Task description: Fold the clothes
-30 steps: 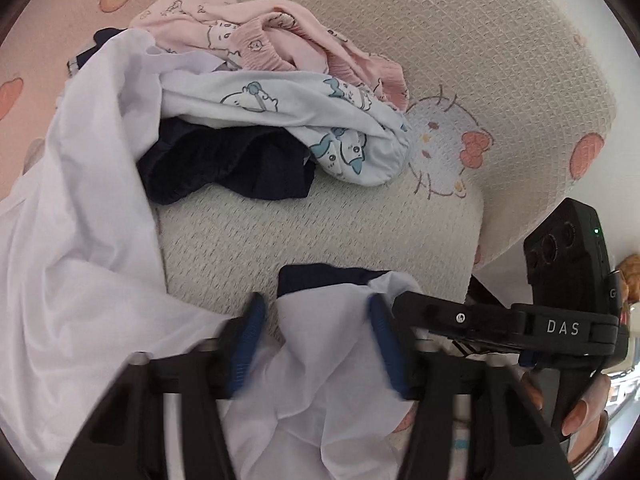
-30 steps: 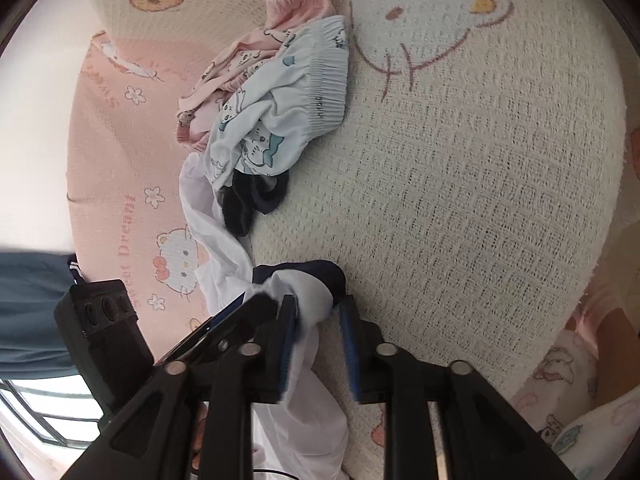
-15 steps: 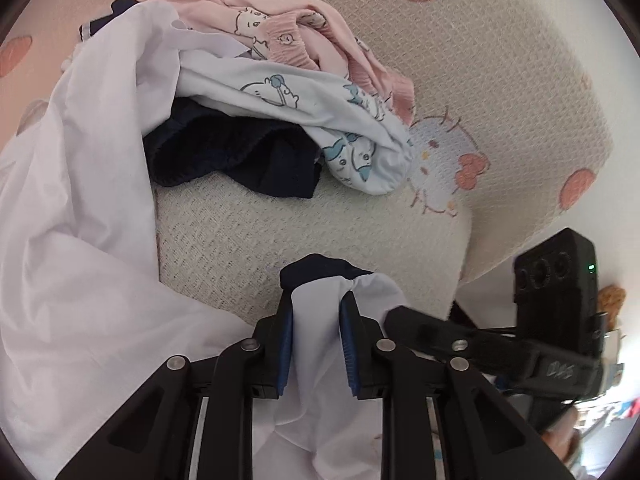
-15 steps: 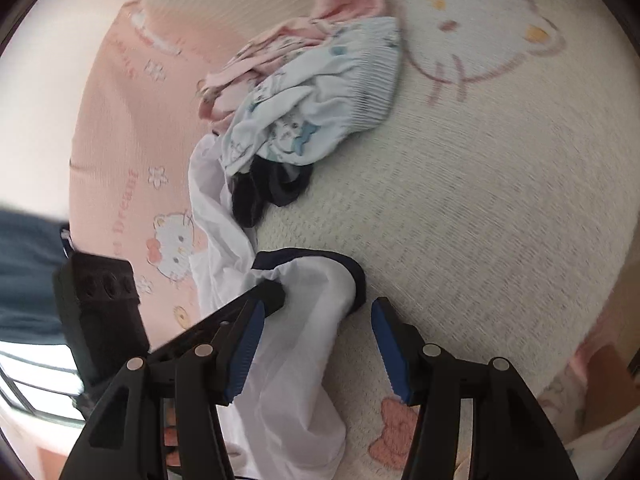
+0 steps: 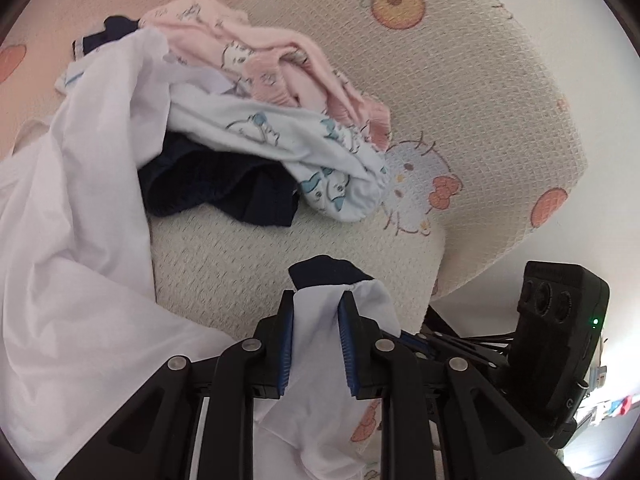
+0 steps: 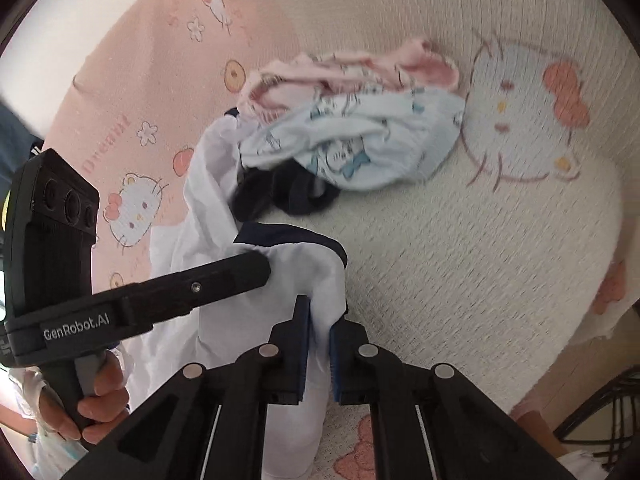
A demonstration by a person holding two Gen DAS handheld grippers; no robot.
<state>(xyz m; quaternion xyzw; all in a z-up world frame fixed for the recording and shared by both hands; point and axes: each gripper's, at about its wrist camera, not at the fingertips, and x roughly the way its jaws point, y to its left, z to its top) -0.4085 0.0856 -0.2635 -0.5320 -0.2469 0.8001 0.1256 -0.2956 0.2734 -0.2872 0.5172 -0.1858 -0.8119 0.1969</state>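
On the bed (image 5: 248, 256), both tools — left tool (image 5: 316, 316), right tool (image 6: 319, 322) — pinch the white shirt (image 5: 72, 240) at its navy-trimmed sleeve (image 6: 296, 268); the cloth looks light, limp and slippery, best held by hems.

We look from both wrist cameras steeply down along black fingers, close over a cream waffle-textured quilt printed with cartoon cats (image 5: 280, 248). The left view faces its far corner; the right view faces across it toward a pink printed sheet (image 6: 132, 92). Both share the heap of pink, pale blue and navy garments (image 5: 280, 132) and each other's black handheld rig (image 6: 52, 248).
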